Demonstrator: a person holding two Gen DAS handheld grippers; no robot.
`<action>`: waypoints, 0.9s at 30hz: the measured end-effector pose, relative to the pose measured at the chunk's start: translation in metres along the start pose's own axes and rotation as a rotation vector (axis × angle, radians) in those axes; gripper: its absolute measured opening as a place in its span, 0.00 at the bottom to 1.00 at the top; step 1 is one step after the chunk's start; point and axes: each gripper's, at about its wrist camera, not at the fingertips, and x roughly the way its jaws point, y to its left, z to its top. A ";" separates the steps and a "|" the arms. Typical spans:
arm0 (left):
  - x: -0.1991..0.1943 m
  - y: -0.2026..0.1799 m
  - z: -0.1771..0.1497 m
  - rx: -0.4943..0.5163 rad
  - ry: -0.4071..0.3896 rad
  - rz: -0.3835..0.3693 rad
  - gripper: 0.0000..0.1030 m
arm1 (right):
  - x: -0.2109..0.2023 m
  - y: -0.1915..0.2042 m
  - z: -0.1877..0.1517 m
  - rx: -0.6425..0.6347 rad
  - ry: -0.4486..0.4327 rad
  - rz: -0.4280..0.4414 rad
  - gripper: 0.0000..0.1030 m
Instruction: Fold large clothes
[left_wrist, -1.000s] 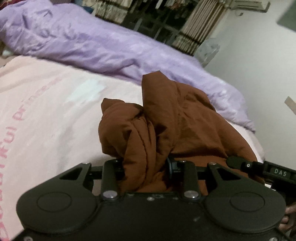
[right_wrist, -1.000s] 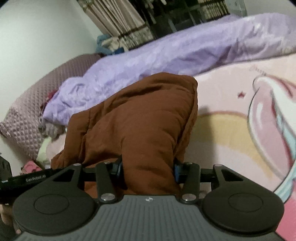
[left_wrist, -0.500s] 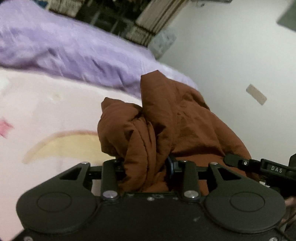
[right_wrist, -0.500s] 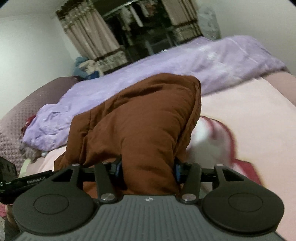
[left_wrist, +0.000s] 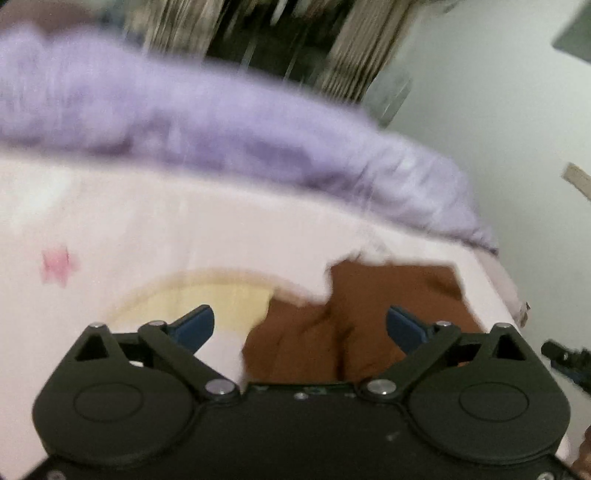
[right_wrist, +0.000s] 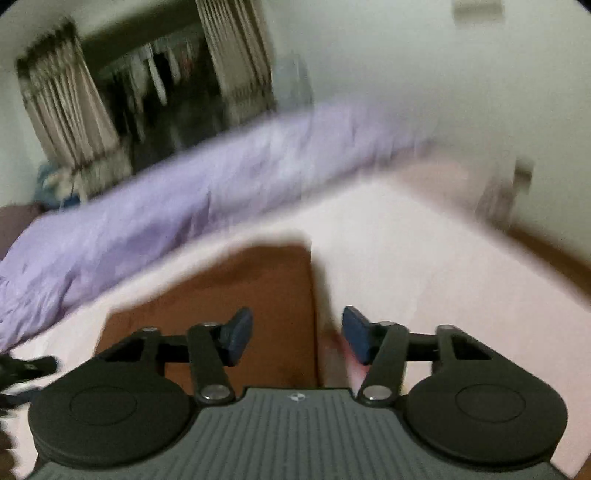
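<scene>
The brown garment (left_wrist: 373, 317) lies on the pink bedsheet (left_wrist: 184, 236), low in the left wrist view. It also shows in the right wrist view (right_wrist: 243, 291), flat with a straight right edge. My left gripper (left_wrist: 300, 325) is open and empty just above the garment. My right gripper (right_wrist: 297, 332) is open and empty over the garment's right edge. Both views are blurred by motion.
A purple quilt (left_wrist: 207, 122) lies bunched along the far side of the bed, also in the right wrist view (right_wrist: 192, 184). Curtains and a dark wardrobe (right_wrist: 147, 96) stand behind it. A white wall (left_wrist: 509, 110) is at the right. The bed's right edge (right_wrist: 535, 254) drops to a brown floor.
Both grippers have opened and let go of the brown garment, which now lies on the bed. Both views have swung and are blurred.
</scene>
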 end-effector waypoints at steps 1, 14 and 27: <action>-0.009 -0.011 -0.004 0.033 -0.036 -0.031 1.00 | -0.003 0.005 -0.007 -0.006 -0.009 0.033 0.34; -0.002 -0.039 -0.068 0.204 0.075 -0.096 1.00 | -0.033 0.042 -0.064 -0.239 0.058 0.054 0.29; 0.008 -0.043 -0.120 0.320 0.156 0.015 1.00 | -0.021 0.025 -0.101 -0.204 0.165 -0.005 0.21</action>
